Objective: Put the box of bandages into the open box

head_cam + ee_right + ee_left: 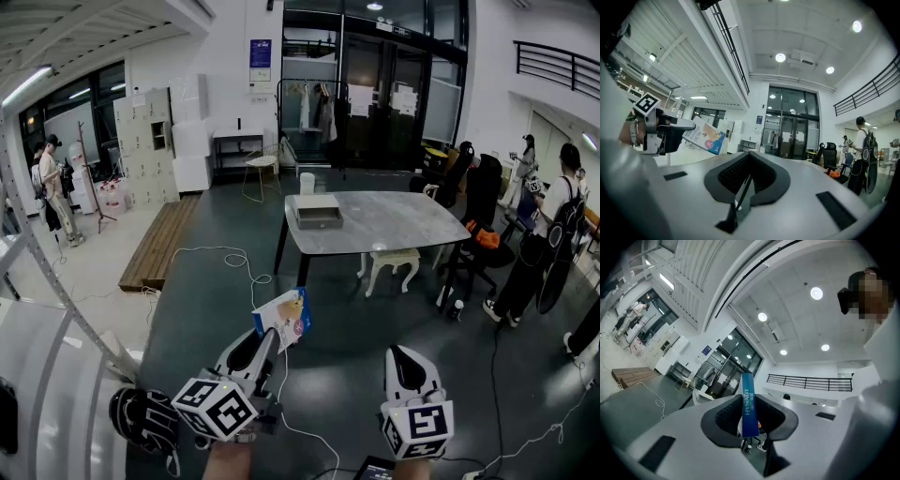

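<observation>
Closest to the lens, at the bottom of the head view, the left gripper [270, 336] clamps the box of bandages [284, 319] by its lower end. The box stands tilted above the jaws, left of centre in the frame. Beside it, at the lower right, the right gripper [405, 356] has its jaws pressed together with nothing between them.

Well apart from both, in the middle of that frame, the open box [317, 213] rests at the left end of a marbled grey table [403, 223]. Only the head view shows that open box clearly.

The left gripper view meets the box of bandages edge-on. It shows a narrow blue side printed "HYNAUT" in white, squeezed between the pads.

The right gripper view, at its left, shows what the others hide. This is the broad white-and-blue face of the box, with the word "Bandage" and a round pink mark. The smaller print there is too fine to read.
</observation>
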A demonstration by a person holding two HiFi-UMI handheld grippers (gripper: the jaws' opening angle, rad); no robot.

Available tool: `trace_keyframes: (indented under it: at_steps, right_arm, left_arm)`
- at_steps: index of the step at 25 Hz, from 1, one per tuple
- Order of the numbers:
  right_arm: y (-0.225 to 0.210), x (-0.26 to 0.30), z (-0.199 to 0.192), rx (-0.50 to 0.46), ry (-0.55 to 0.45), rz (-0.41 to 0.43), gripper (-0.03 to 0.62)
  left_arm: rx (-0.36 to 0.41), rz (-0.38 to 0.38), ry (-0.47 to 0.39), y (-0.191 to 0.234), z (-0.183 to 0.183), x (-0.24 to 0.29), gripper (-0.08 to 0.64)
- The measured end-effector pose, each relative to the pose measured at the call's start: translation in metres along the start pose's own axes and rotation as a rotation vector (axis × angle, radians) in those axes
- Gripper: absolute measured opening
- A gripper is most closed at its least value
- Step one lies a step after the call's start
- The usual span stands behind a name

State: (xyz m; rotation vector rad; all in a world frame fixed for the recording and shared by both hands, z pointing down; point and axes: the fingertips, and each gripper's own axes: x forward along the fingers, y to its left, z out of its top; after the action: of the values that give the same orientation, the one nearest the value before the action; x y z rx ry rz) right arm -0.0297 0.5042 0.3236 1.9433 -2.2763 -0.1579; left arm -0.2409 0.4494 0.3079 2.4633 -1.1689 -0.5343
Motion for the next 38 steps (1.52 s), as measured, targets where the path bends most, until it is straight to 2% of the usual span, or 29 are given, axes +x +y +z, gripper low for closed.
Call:
trace_keyframes:
  at_steps: [10, 22, 29, 38]
  right_arm:
    - [-0.009, -0.003, 0.007, -0.044, -0.026, 0.060, 0.025]
    - [-0.032, 0.015, -0.001, -0.035, -0.037, 0.065, 0.025]
    - [-0.060, 0.063, -0.006, -0.028, -0.035, 0.057, 0.025]
    - [-0.088, 0.166, -0.011, -0.008, -0.004, 0.048, 0.025]
  left_arm:
    - [0.019, -0.016, -0.030, -0.023, -0.007, 0.012, 0.092]
    - [0.031, -0.002, -0.018, -0.021, -0.015, 0.044, 0.092]
    - [0.035, -0.006, -0.015, -0.002, -0.016, 0.098, 0.092]
    - [0.032, -0.016, 0.002, 0.054, -0.007, 0.194, 0.092]
